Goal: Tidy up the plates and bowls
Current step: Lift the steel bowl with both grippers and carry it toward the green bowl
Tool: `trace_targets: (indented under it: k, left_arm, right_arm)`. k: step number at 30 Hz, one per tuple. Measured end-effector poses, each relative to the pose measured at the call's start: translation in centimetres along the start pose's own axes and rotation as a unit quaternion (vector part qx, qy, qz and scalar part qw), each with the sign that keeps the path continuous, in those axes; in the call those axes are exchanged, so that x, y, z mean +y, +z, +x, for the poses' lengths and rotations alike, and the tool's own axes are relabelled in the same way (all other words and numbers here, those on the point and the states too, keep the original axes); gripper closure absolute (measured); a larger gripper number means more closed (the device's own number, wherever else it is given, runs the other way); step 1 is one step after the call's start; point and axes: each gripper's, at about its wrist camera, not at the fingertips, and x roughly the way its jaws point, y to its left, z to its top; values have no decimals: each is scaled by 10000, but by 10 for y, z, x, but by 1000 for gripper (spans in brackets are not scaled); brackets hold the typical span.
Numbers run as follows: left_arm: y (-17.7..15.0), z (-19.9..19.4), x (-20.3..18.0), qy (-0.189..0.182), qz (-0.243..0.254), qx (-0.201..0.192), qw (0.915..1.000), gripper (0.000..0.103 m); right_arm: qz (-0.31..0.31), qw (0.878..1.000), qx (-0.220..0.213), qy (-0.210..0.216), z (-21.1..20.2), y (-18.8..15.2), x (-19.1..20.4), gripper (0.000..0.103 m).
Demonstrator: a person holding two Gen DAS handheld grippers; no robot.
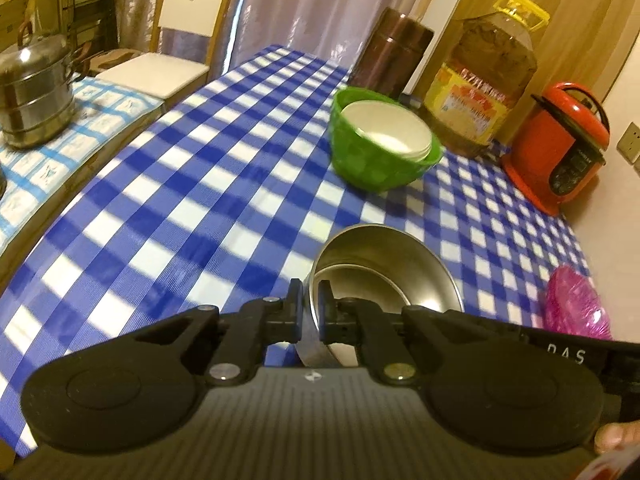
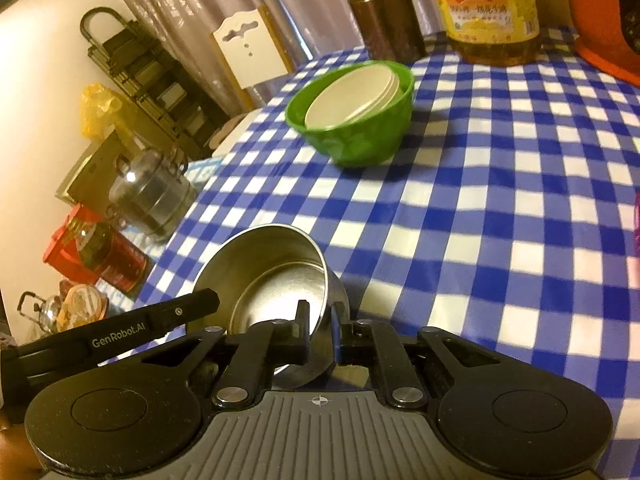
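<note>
Here both grippers clamp the same steel bowl point(image 1: 384, 268) by its rim, so the relation that matters is where the green bowl point(image 1: 380, 140) lies from that shared load. Taking the green bowl as landmark and going left to right: far to its left, on a separate light-blue cloth, stands a steel steamer pot point(image 1: 34, 88); nearer, the blue checked tablecloth point(image 1: 180, 184) runs bare up to the green bowl, which holds nested white bowls point(image 1: 386, 128); just behind and right of it stand a brown canister point(image 1: 394, 52) and a large oil bottle point(image 1: 484, 76), then a red cooker point(image 1: 560, 152) further right, and a pink plastic thing point(image 1: 576, 304) well to the right and nearer the camera. The left gripper point(image 1: 310, 312) has its fingers drawn narrow with the steel bowl's wall pinched between them — one finger inside, one outside. The right gripper point(image 2: 320, 336) bites the opposite side of the rim the same way, and the steel bowl point(image 2: 272, 276) tilts its mouth toward the green bowl. From both pairs of tongs the green bowl lies ahead and well apart, across open cloth; neither hand looks clearly nearer. The likely step is carrying the steel bowl forward to the stack.
</note>
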Motion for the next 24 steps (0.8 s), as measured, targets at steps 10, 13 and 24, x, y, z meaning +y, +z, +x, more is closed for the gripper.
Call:
trace_targets:
  k: [10, 13, 24]
  left_arm:
    - [37, 3, -27, -246, 85, -351, 9990, 97]
    - [48, 6, -32, -314, 68, -436, 9985, 97]
    - [93, 25, -53, -498, 124, -719, 9961, 97]
  right_arm:
    - [-113, 9990, -413, -152, -17, 31, -5, 93]
    - [-77, 9985, -519, -137, -20, 41, -8, 93]
    - [12, 9965, -818, -159, -19, 84, -20, 93]
